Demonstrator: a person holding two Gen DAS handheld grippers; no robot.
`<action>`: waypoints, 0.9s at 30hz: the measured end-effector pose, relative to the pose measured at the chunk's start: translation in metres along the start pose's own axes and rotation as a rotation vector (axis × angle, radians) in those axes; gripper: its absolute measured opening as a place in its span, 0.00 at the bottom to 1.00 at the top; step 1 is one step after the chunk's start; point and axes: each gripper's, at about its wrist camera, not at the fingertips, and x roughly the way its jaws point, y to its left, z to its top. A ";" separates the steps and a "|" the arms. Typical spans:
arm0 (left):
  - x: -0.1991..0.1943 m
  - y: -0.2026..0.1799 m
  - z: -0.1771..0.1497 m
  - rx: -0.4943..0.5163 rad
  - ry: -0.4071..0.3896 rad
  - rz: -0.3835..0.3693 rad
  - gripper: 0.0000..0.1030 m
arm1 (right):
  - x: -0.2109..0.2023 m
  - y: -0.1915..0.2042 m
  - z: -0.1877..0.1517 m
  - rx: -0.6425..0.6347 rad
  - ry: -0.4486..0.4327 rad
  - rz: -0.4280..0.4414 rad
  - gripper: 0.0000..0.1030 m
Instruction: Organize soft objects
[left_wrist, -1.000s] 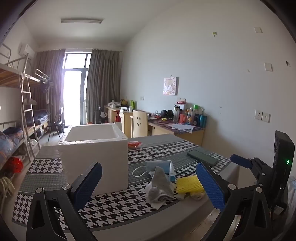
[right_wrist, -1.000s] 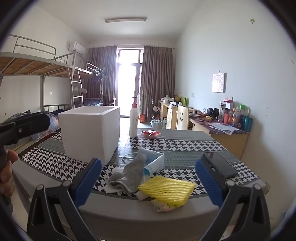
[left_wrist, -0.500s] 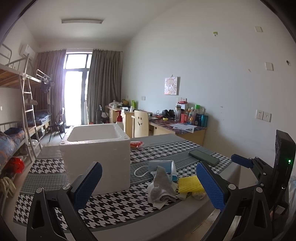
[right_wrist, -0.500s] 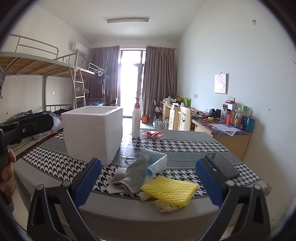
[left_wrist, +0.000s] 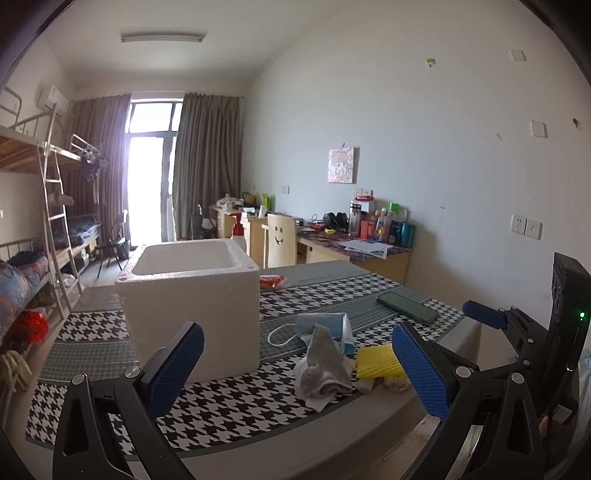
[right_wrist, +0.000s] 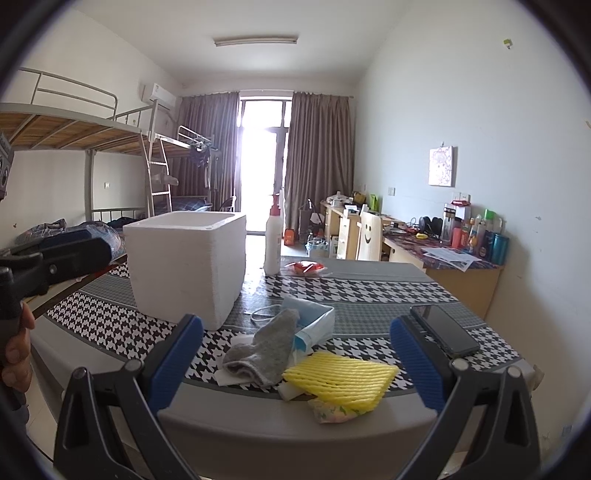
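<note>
As sorting begins: nothing is yet lifted.
Tongs: left gripper (left_wrist: 295, 365) and right gripper (right_wrist: 295, 354) both spread wide, empty, short of the table (right_wrist: 258, 424).
Pile: grey sock (right_wrist: 266, 349), yellow foam sleeve (right_wrist: 341, 376), beside the foam box (right_wrist: 188, 262).
Handling: likely light, limp; pinch the sock mid-fold.

We could not see inside the white foam box (right_wrist: 186, 266) from the right wrist view; only its outer walls showed. The grey sock (right_wrist: 264, 347) covered part of the blue-and-white packet (right_wrist: 314, 326) behind it. A crumpled floral scrap (right_wrist: 330, 411) lay mostly hidden beneath the yellow foam net (right_wrist: 341, 378). The bottle labels on the far desk (left_wrist: 386, 225) were too small to read.
</note>
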 end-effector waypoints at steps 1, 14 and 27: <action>0.000 0.000 0.000 -0.001 -0.001 0.001 0.99 | 0.000 0.000 0.000 0.001 0.001 0.000 0.99; 0.004 0.004 0.003 -0.015 0.006 0.006 0.99 | 0.004 0.000 0.001 0.003 0.005 0.003 0.99; 0.035 0.005 -0.002 -0.029 0.079 -0.020 0.99 | 0.015 -0.012 -0.003 0.014 0.030 -0.016 0.99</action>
